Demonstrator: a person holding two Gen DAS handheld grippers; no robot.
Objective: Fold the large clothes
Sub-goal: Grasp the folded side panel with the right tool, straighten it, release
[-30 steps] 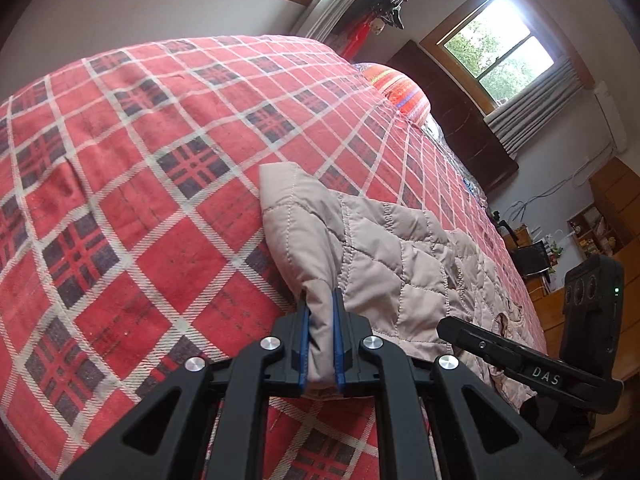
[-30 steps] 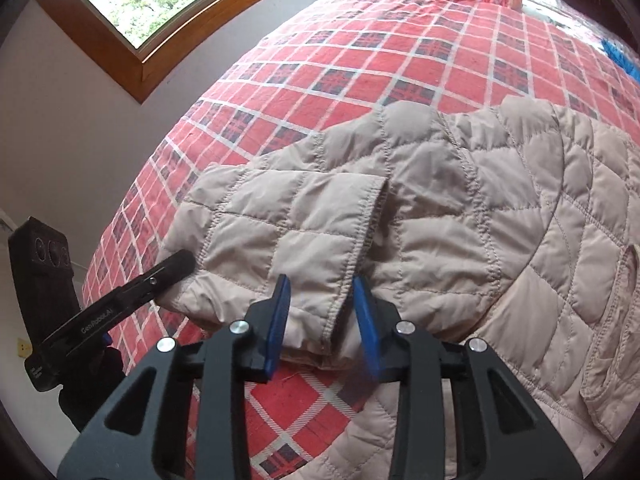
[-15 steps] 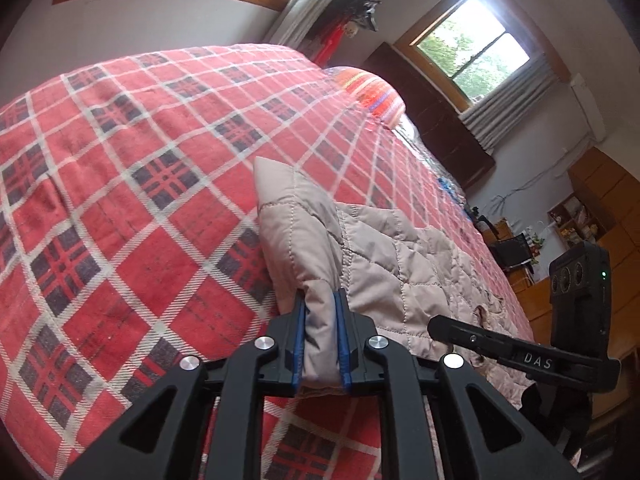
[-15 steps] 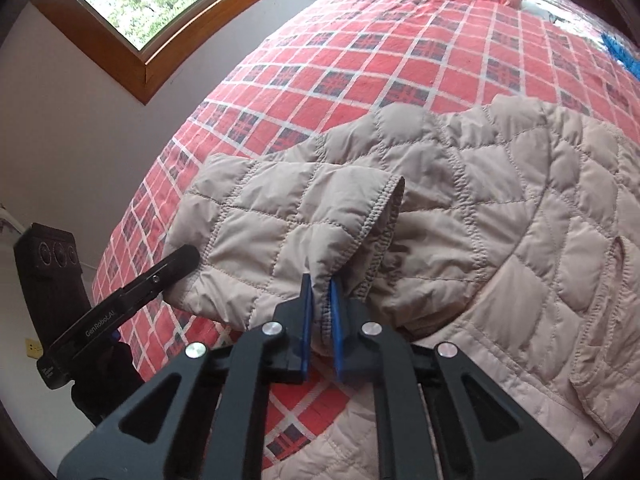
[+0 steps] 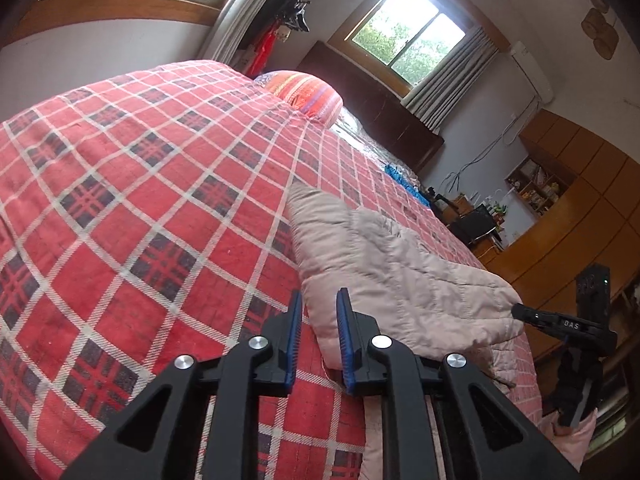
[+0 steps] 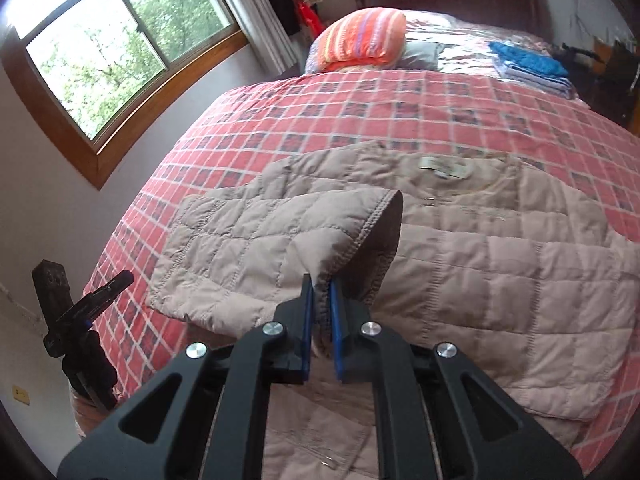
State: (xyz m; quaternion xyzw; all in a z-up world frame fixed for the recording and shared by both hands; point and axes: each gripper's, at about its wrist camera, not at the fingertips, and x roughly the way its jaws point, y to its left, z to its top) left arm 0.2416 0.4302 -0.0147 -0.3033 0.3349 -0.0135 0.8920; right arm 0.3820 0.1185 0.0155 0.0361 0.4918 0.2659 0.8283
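My right gripper (image 6: 319, 294) pinched the sleeve cuff (image 6: 376, 220) at frame center; my left gripper (image 5: 318, 320) gaped, empty, around the jacket (image 5: 384, 276) edge.

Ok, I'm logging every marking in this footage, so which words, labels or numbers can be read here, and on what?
"DAS": white letters on the black finger of the right gripper, seen from the left wrist view.
Lettering on the left gripper finger, right wrist view: too small and blurred to read.
White label inside the collar of the quilted jacket: print blurred, unreadable.
No other text shows.
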